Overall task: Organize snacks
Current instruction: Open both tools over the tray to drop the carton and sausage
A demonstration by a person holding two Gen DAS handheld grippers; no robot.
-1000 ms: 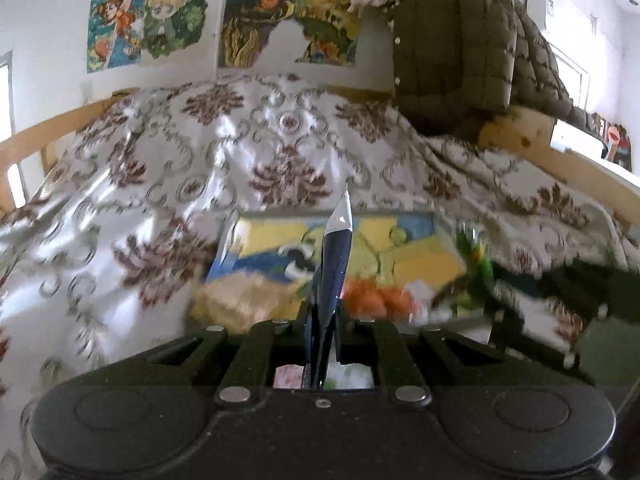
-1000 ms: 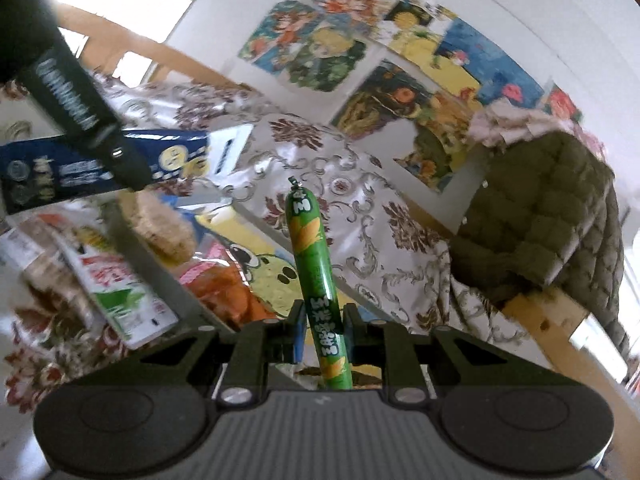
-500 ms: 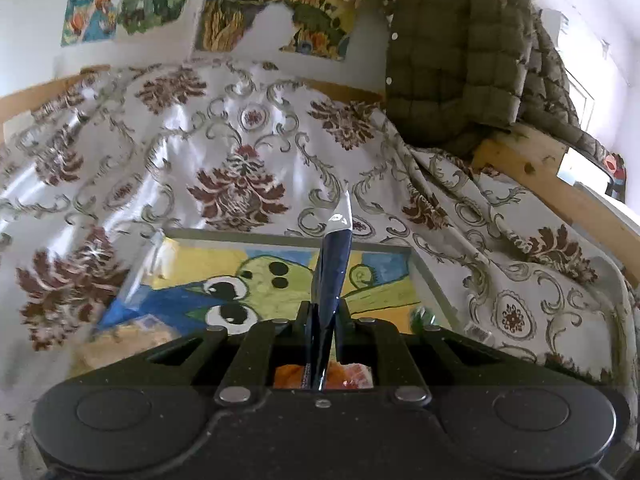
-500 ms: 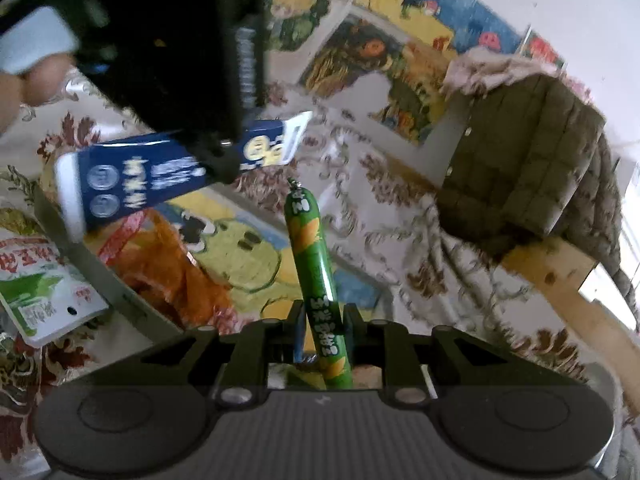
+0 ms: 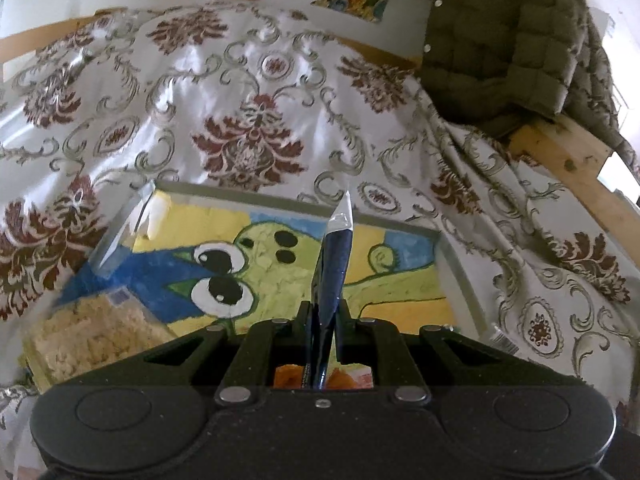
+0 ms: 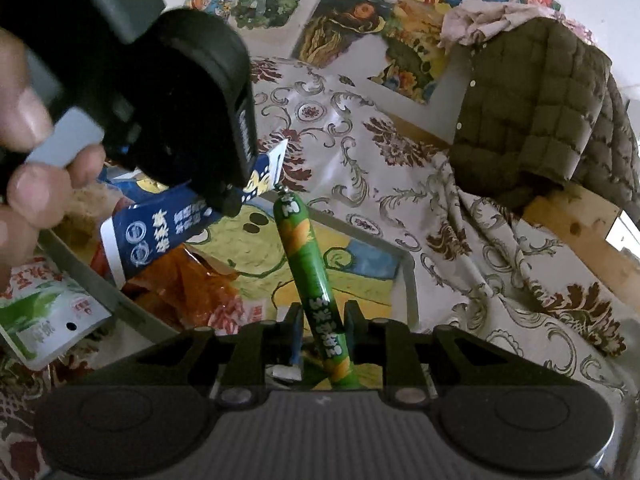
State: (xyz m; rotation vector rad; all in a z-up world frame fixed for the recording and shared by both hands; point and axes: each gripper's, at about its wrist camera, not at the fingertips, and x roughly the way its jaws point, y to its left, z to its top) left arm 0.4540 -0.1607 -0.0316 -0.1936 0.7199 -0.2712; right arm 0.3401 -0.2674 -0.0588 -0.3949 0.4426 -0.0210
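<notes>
My left gripper (image 5: 322, 322) is shut on a flat dark blue snack packet (image 5: 333, 276), seen edge-on, above a tray (image 5: 452, 256) whose floor shows a yellow and green cartoon. In the right wrist view the same packet (image 6: 160, 232) hangs under the left gripper (image 6: 230, 204) over the tray (image 6: 408, 280). My right gripper (image 6: 320, 326) is shut on a green sausage stick (image 6: 308, 272) that points up over the tray. An orange snack bag (image 6: 180, 284) and a pale crumbly snack (image 5: 88, 336) lie in the tray.
A green and white packet (image 6: 44, 316) lies on the patterned cloth (image 5: 248, 92) left of the tray. An olive quilted jacket (image 5: 504, 40) hangs over a wooden rail (image 5: 576, 176) at the right. Posters (image 6: 360, 28) cover the wall behind.
My left gripper has moved forward and down over the tray with the blue packet. My right gripper has moved over the tray with the sausage, closer to the left gripper.
</notes>
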